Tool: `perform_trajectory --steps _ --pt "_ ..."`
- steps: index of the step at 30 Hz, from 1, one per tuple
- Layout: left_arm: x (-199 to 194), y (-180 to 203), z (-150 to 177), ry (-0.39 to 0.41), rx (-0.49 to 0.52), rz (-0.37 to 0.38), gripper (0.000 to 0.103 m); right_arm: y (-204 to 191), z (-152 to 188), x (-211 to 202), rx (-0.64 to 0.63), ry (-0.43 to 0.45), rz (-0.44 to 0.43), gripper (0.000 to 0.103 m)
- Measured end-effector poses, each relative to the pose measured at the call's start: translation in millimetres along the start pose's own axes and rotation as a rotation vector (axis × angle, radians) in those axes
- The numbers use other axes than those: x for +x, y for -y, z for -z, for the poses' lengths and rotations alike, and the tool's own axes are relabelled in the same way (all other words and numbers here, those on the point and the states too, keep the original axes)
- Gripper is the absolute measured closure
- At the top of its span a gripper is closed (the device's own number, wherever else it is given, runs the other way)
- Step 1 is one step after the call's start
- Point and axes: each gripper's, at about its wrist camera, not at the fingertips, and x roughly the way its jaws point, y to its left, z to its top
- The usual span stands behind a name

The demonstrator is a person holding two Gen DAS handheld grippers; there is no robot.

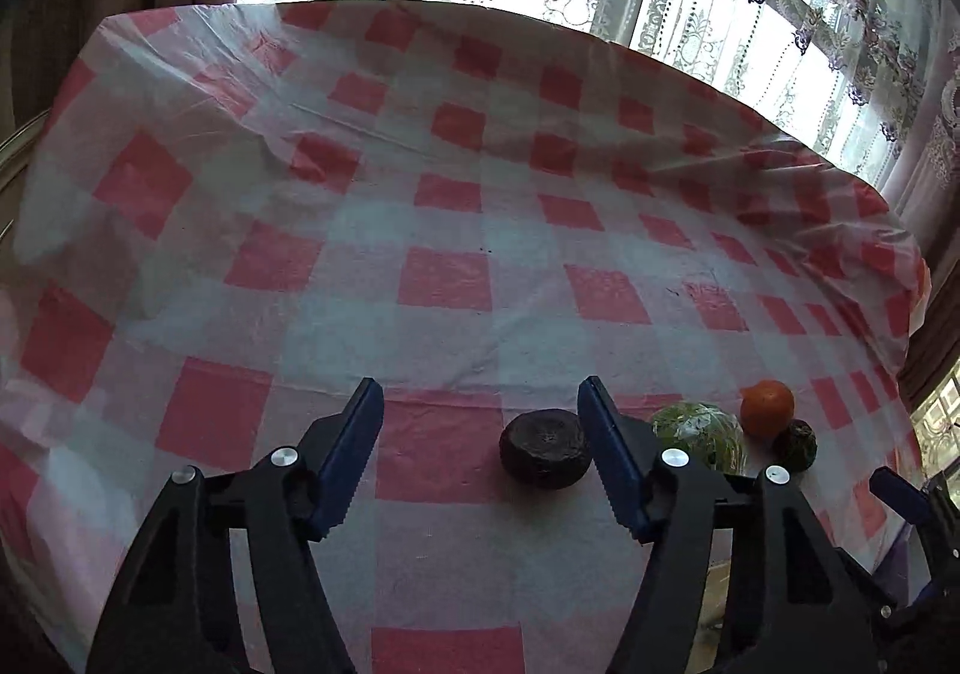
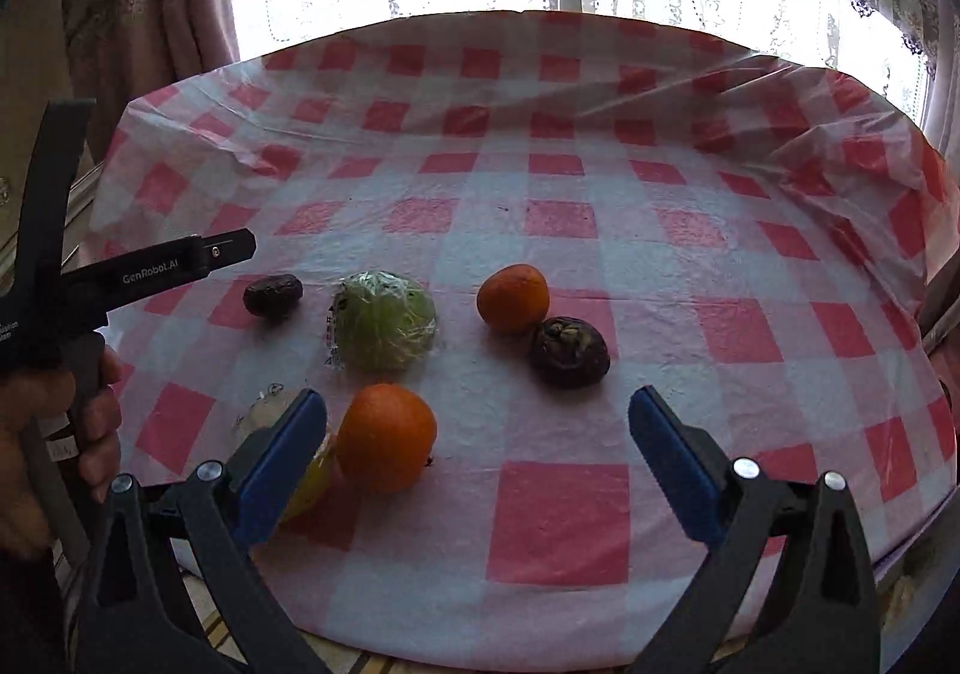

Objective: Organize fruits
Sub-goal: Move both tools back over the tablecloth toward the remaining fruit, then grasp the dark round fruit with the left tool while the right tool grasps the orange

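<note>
On the checked tablecloth [image 1: 456,230], left wrist view: left gripper [image 1: 480,434] has its jaws apart, a dark flattened fruit [image 1: 543,449] lying between them, close against the right-side pad; contact cannot be confirmed, nothing clamped. Wrapped green fruit [image 1: 699,431], an orange [image 1: 767,408] and a small dark fruit [image 1: 795,445] sit beyond.

Right wrist view: right gripper [image 2: 477,461] stands wide open, empty. The near orange [image 2: 387,437] lies just inside its left pad, beside a yellow fruit [image 2: 312,479] partly hidden behind that pad. Dark flattened fruit [image 2: 273,295], green one [image 2: 384,320], far orange [image 2: 513,297] and dark round fruit [image 2: 569,351] lie scattered.

Judgement: no container or sorted grouping visible; organizing barely begun, all fruits left.
</note>
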Motion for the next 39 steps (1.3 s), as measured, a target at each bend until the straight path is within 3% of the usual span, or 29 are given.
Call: perform_trajectory --steps 5,14,21,26,31,38,39 --pt "9.9 6.8 5.6 -0.036 0.028 0.021 0.046 -2.6 1.2 7.2 -0.013 -0.023 -0.013 0.002" --pt "17.6 18.6 10.6 -0.067 0.071 0.061 0.051 1.0 3.2 16.5 0.005 -0.054 -0.071 0.015" --pt "23.3 24.3 15.0 -0.091 0.1 0.071 0.064 0.5 3.5 17.3 0.01 -0.059 -0.121 0.025" --pt "23.2 24.8 15.5 -0.09 0.106 0.068 0.065 0.7 3.7 18.0 0.022 -0.066 -0.166 0.031" --pt "23.0 24.8 15.5 -0.089 0.104 0.065 0.065 0.6 5.3 23.3 0.046 -0.104 -0.263 0.049" --pt "21.7 23.2 16.3 -0.086 0.104 0.06 0.065 -12.7 8.6 30.7 0.009 -0.153 -0.298 0.05" --pt "21.6 23.1 16.4 -0.086 0.105 0.06 0.066 -13.9 9.0 30.7 0.005 -0.153 -0.301 0.054"
